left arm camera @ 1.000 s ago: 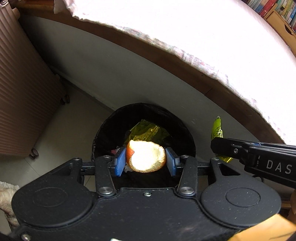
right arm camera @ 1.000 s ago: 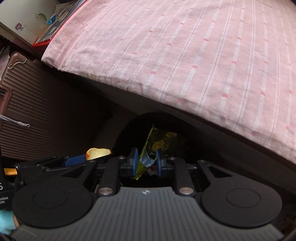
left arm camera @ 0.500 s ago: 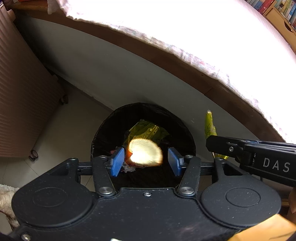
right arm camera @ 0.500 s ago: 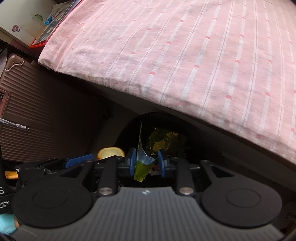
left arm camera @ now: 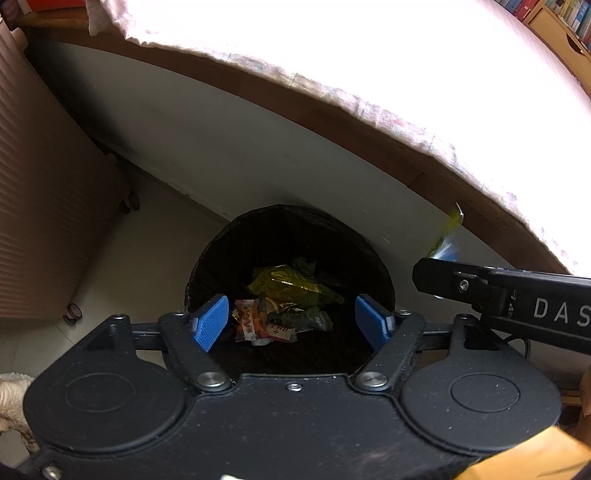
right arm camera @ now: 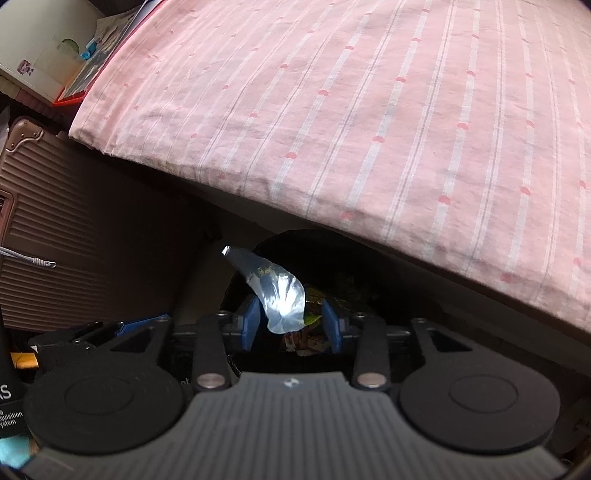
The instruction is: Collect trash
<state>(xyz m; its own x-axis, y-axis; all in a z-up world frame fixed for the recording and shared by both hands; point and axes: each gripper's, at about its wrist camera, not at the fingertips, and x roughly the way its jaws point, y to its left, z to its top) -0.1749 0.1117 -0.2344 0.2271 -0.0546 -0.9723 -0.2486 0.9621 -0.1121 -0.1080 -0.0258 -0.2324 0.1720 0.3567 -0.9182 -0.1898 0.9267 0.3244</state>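
A pink striped bedsheet dotted with small red hearts (right arm camera: 388, 122) drapes over a bed with a brown wooden frame (left arm camera: 332, 110) and a pale side panel (left arm camera: 229, 155). Beside the bed stands a ribbed rose-brown hard-shell suitcase (right arm camera: 85, 236) on small black wheels (left arm camera: 130, 201), resting on a light tiled floor (left arm camera: 147, 240). A wooden bookshelf with coloured book spines (left arm camera: 565, 22) shows past the far edge of the bed.

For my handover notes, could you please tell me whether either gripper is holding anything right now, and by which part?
Neither. The left gripper is empty and opening. The crumpled clear plastic wrapper sits loose between the right gripper's opening fingers, above the black trash bin.
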